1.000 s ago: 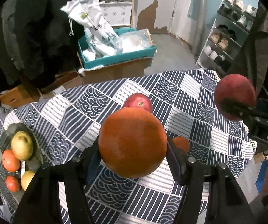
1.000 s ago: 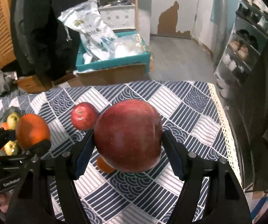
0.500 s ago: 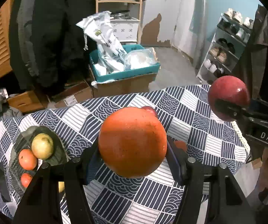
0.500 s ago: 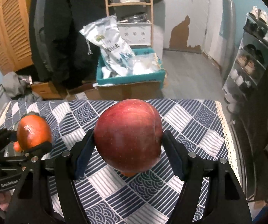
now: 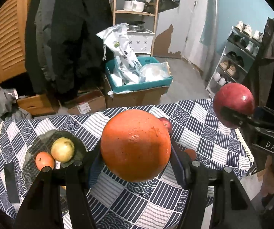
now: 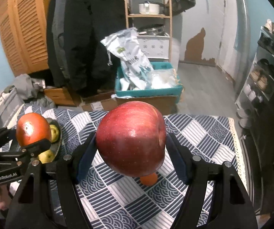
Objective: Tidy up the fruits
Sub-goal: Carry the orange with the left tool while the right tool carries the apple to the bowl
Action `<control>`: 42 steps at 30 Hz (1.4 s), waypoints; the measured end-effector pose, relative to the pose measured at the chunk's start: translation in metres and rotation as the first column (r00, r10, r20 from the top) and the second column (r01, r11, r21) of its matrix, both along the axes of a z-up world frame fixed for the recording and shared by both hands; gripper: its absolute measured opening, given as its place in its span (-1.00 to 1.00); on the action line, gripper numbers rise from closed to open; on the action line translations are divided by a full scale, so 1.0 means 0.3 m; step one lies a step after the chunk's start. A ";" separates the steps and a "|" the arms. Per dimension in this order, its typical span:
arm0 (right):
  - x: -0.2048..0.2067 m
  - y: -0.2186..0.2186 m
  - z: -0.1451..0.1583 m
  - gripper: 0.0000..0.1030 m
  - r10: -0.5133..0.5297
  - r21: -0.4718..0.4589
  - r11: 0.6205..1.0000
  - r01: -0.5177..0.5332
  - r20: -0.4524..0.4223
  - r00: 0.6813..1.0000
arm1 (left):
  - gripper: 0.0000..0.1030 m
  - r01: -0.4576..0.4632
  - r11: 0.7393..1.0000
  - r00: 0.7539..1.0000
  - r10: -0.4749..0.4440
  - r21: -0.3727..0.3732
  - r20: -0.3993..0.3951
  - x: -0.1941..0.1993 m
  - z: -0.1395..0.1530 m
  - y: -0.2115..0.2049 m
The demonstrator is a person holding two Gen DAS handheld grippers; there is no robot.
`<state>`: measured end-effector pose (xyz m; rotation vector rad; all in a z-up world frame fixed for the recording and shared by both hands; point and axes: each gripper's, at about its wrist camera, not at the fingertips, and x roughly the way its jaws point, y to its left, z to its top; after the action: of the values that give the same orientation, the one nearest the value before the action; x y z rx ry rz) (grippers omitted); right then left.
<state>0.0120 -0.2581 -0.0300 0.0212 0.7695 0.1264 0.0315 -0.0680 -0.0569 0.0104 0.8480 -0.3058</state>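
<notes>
Left gripper pinches an orange above the table; right gripper pinches a red apple. Dark plate at 9 o'clock holds a yellow-green fruit. The orange largely hides a second apple; a small orange fruit shows partly.

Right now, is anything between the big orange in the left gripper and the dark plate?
Nothing visible. The large round orange is held above the patterned tablecloth; the dark plate lies lower left, partly filled with fruit.
</notes>
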 end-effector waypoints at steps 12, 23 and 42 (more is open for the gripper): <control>0.030 0.148 0.023 0.41 0.081 0.007 0.997 -0.082 0.012 0.997 | 0.27 -0.068 0.997 0.998 0.068 -0.022 0.004 -0.005 0.023 0.129; 0.104 0.284 -0.008 0.41 0.145 0.032 0.989 -0.145 -0.022 0.989 | 0.27 -0.141 0.989 0.990 0.141 -0.031 -0.022 0.006 -0.014 0.271; 0.221 0.555 -0.116 0.41 0.249 0.050 0.968 -0.245 -0.106 0.963 | 0.27 -0.284 0.959 0.954 0.281 -0.014 -0.105 0.026 -0.138 0.534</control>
<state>0.0782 -0.0916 -0.0648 -0.0337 0.8800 0.3795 0.0392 0.0922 -0.0984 -0.1546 0.9338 -0.0488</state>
